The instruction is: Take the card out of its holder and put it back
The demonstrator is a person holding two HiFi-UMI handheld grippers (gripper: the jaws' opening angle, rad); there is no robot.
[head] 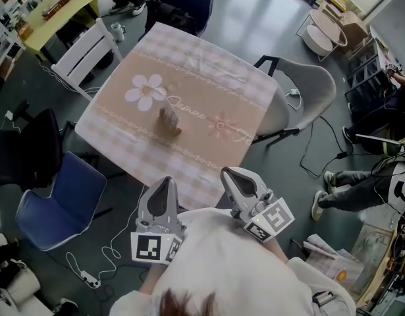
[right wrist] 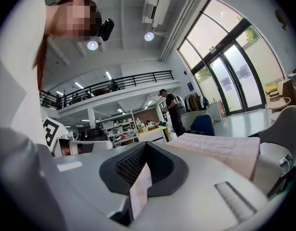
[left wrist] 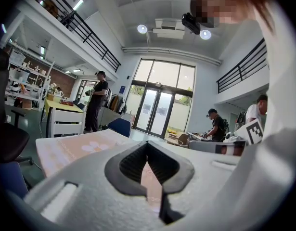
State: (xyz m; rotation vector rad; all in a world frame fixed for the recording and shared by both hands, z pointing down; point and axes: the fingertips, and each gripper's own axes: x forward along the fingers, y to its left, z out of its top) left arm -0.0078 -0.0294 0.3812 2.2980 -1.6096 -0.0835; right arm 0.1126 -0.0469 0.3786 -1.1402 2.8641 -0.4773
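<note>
Head view shows left tongs (head: 166,179) and right tongs (head: 226,172) closed, empty, at the tabletop (head: 209,64) near edge; card holder (head: 168,122) stands farther, well apart; probably work is not started.

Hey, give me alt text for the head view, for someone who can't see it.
A small brown card holder stands mid-table on a pink flowered tablecloth. At the near edge, the left tongs and right tongs point toward it, both closed and empty.
</note>
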